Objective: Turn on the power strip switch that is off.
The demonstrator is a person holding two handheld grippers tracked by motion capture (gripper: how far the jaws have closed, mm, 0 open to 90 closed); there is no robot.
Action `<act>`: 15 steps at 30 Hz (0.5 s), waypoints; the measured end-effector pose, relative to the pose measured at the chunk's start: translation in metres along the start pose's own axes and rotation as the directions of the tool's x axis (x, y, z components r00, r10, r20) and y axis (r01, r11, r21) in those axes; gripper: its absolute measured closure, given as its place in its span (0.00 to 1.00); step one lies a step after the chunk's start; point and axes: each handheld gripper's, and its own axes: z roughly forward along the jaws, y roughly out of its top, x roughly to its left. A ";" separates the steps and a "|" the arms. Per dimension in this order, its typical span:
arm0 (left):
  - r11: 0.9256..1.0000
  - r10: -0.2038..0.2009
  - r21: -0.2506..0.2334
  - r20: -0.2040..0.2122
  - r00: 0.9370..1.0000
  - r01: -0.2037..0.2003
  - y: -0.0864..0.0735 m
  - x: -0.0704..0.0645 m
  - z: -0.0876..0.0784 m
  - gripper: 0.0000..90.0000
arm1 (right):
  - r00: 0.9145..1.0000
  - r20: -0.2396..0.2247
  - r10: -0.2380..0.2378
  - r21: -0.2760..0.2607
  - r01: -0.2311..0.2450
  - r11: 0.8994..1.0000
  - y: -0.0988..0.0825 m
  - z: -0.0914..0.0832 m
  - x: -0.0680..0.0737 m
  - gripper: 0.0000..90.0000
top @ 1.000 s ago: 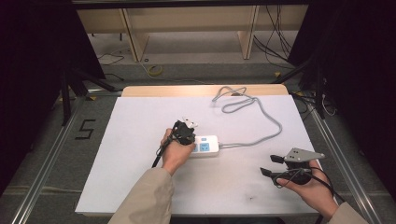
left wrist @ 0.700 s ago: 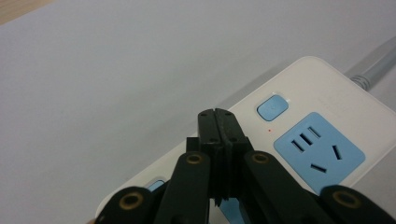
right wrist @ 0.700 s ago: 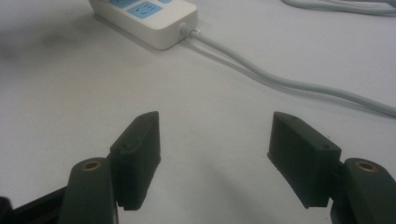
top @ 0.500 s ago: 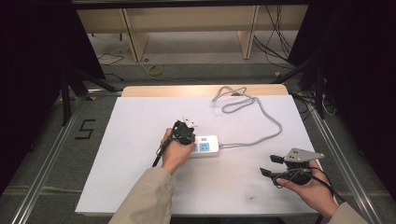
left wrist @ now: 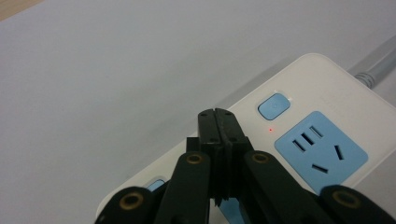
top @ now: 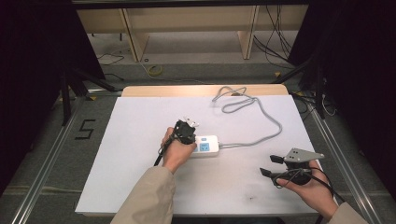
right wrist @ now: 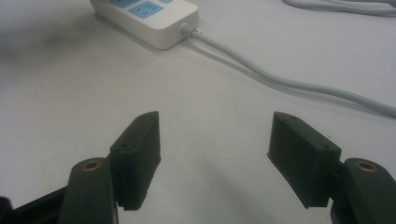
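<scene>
No visible change: both hands, tongs, power strip (top: 205,146) same spots.

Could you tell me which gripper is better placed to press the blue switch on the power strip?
The left. The left gripper, jaws shut, hovers over the power strip just short of its blue switch. The right gripper is open, well away.

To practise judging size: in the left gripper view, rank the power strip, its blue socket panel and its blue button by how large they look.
1. Power strip
2. Socket panel
3. Button
</scene>
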 end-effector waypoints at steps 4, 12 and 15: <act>1.000 -0.018 0.004 0.008 1.000 0.018 0.001 0.002 0.000 1.00 | 1.000 -0.001 -0.001 0.000 0.001 1.000 0.000 0.000 0.000 0.38; 1.000 -0.016 0.010 0.010 1.000 0.016 0.002 0.001 0.001 1.00 | 1.000 -0.002 -0.001 0.001 0.001 1.000 0.000 0.001 0.000 0.38; 1.000 -0.011 0.018 0.009 1.000 0.011 0.003 0.001 0.001 1.00 | 1.000 -0.004 0.000 0.001 0.000 1.000 0.000 0.001 0.001 0.38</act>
